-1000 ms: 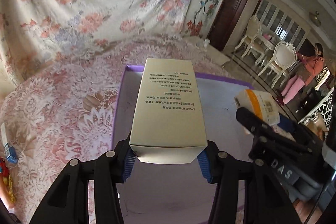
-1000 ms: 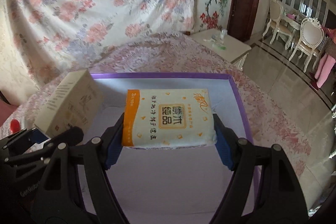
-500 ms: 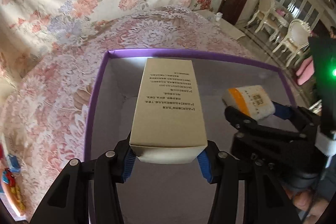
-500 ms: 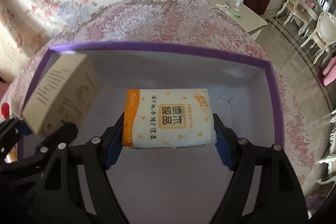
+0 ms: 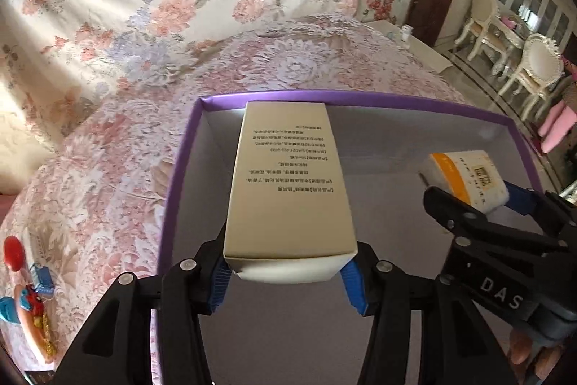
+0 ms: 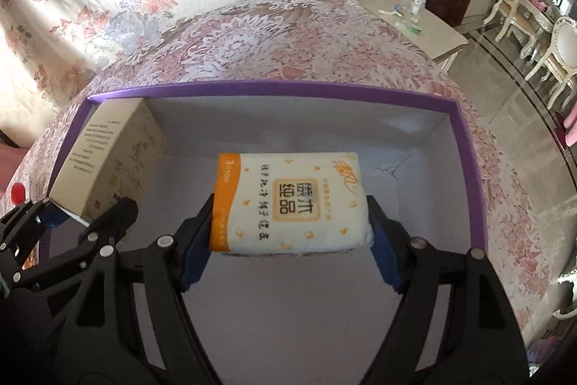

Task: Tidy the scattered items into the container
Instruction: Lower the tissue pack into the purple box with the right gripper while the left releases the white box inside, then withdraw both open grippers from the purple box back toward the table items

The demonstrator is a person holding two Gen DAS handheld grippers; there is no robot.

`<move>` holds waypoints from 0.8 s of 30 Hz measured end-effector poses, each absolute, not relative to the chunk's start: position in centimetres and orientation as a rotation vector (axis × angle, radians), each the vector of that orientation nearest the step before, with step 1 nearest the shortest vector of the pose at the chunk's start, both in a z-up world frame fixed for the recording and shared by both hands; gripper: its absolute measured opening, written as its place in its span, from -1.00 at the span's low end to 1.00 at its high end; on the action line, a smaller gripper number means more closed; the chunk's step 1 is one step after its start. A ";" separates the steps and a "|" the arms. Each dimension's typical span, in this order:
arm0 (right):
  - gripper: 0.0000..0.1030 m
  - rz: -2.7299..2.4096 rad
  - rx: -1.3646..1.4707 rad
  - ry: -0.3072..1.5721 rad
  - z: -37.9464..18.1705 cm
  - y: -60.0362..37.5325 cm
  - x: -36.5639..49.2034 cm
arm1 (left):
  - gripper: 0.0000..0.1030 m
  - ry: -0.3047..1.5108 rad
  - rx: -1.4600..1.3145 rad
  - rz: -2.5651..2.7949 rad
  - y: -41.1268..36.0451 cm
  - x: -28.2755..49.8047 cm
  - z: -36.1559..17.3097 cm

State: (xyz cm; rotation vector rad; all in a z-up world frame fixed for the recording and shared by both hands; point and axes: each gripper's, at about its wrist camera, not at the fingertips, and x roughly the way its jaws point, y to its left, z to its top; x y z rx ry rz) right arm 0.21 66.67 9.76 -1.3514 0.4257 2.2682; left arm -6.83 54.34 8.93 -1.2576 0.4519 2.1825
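Now holding beige carton lengthwise in left gripper, tissue pack crosswise in right gripper, purple box floor directly below both.

Tall beige cardboard carton with printed text, tilted, over left end of open purple-rimmed rectangular box. White-and-orange soft tissue pack, label up, over box middle; grey interior.
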 end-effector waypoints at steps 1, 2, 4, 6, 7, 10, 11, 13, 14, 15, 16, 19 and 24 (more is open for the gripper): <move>0.52 2.272 -1.356 0.430 9.7 66.7 0.0 | 0.02 0.454 -1.256 2.192 54.3 -6.8 8.9; 0.52 2.279 -1.356 0.445 9.6 66.8 0.0 | 0.03 0.455 -1.256 2.199 54.3 -6.9 8.9; 0.52 2.291 -1.352 0.481 9.6 67.0 0.1 | 0.04 0.457 -1.257 2.213 54.2 -7.0 9.0; 0.52 2.298 -1.349 0.512 9.5 67.1 0.1 | 0.07 0.459 -1.256 2.228 54.2 -7.1 9.0; 0.52 2.300 -1.350 0.520 9.5 67.1 0.1 | 0.08 0.459 -1.255 2.238 54.1 -7.1 9.0; 0.52 2.303 -1.357 0.542 9.3 67.2 0.0 | 0.11 0.461 -1.253 2.257 54.0 -7.1 9.0; 0.53 2.304 -1.358 0.544 9.3 67.2 -0.1 | 0.11 0.460 -1.254 2.258 54.0 -7.1 9.1; 0.53 2.306 -1.358 0.551 9.3 67.2 -0.1 | 0.11 0.456 -1.254 2.261 53.9 -7.2 9.1; 0.53 2.307 -1.357 0.553 9.3 67.2 0.0 | 0.11 0.454 -1.252 2.263 53.8 -7.1 9.1; 0.53 2.309 -1.355 0.555 9.3 67.2 0.0 | 0.11 0.452 -1.251 2.263 53.7 -7.1 9.1; 0.54 2.310 -1.354 0.557 9.3 67.2 0.0 | 0.11 0.450 -1.250 2.264 53.7 -7.1 9.2; 0.54 2.313 -1.348 0.563 9.3 67.2 0.1 | 0.11 0.448 -1.247 2.268 53.7 -7.1 9.2; 0.62 2.306 -1.306 0.577 9.9 67.3 0.6 | 0.16 0.410 -1.231 2.266 53.3 -7.0 9.6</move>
